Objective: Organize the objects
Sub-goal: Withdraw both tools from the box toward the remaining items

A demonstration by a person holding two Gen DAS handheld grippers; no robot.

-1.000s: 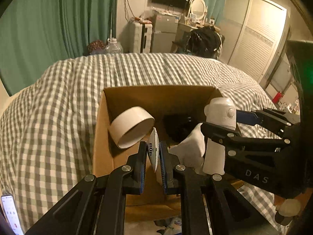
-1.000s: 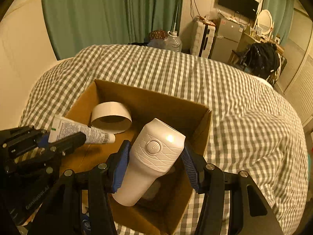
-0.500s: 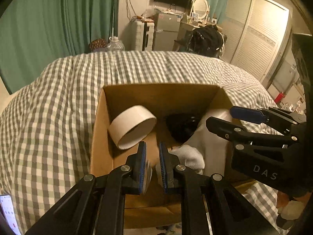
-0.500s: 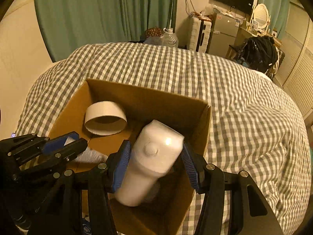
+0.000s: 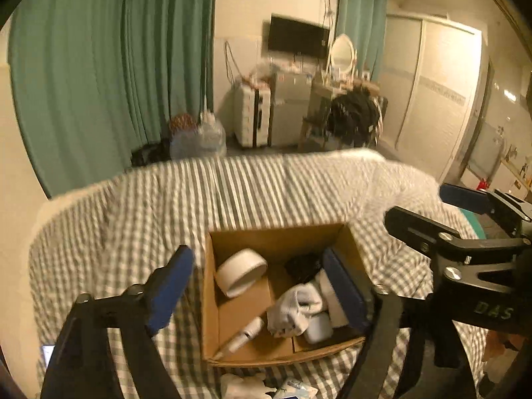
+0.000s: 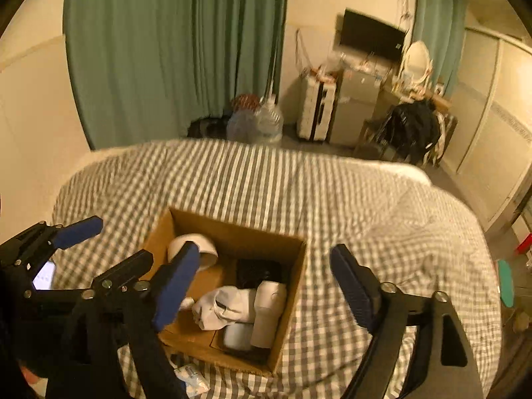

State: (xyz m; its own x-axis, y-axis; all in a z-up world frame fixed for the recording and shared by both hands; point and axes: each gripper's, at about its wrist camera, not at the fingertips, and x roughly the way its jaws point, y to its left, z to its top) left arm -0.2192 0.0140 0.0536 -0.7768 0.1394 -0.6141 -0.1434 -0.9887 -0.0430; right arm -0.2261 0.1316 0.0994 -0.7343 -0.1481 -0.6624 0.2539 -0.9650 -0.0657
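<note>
An open cardboard box [image 5: 212,302] [image 6: 292,286] sits on the checked bed cover. Inside lie a white tape roll [image 5: 241,272] [image 6: 207,249], a white tube [image 5: 241,335], a white bottle [image 6: 267,312] on its side, a white crumpled cloth [image 5: 296,306] [image 6: 226,306], a small white case [image 5: 317,331] and something black [image 5: 304,266]. My left gripper [image 5: 262,286] is open and empty, raised above the box; it also shows in the right wrist view [image 6: 109,242]. My right gripper [image 6: 262,282] is open and empty above the box, and shows at the right of the left wrist view [image 5: 432,206].
The grey-and-white checked bed [image 6: 299,193] surrounds the box. A phone [image 6: 43,276] lies on the bed at the left. Small packets [image 5: 286,389] lie at the near edge in front of the box. Green curtains, a suitcase, a fridge and a chair stand beyond the bed.
Both grippers opened and lifted back from the box. The tube left my left gripper and the white bottle left my right gripper; both now lie in the box.
</note>
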